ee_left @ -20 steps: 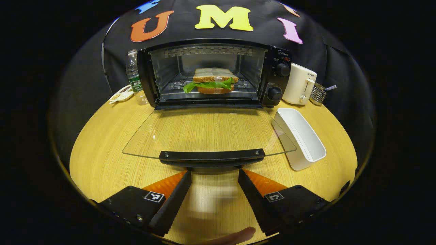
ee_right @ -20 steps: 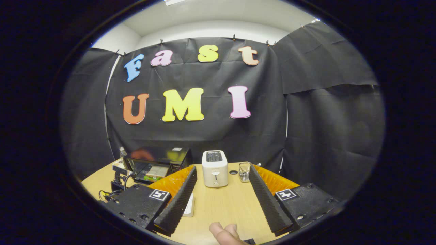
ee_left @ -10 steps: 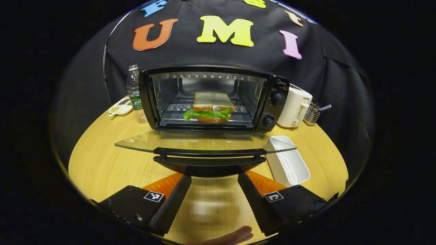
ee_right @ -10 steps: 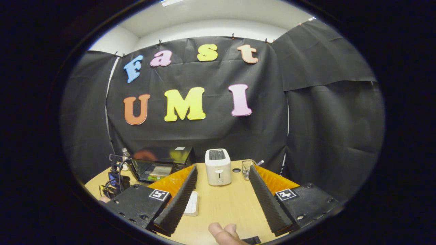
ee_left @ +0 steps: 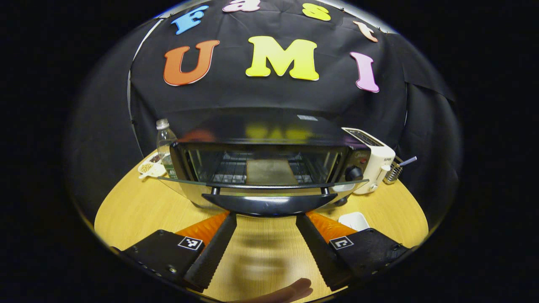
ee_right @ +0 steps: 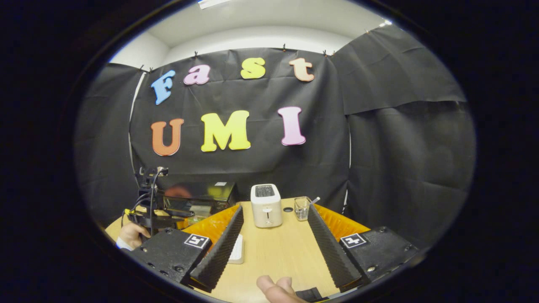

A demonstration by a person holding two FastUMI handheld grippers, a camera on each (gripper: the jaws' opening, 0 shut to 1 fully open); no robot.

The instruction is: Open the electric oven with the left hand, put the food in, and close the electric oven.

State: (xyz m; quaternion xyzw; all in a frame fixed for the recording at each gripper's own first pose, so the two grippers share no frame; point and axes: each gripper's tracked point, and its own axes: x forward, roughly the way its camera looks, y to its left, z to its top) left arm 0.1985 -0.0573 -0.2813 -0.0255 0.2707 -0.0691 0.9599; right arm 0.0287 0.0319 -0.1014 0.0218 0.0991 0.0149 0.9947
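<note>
Resting above the open left gripper [ee_left: 266, 229] — the oven door handle [ee_left: 269, 204].

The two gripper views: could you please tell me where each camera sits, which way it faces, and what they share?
Left gripper view: rides the left gripper, close to the oven, facing its half-raised door handle; own open jaws and a fingertip show.
Right gripper view: rides the right gripper, farther back, facing the toaster; own open jaws and a fingertip show.
Shared: oven, toaster, utensil holder, wooden table.
</note>
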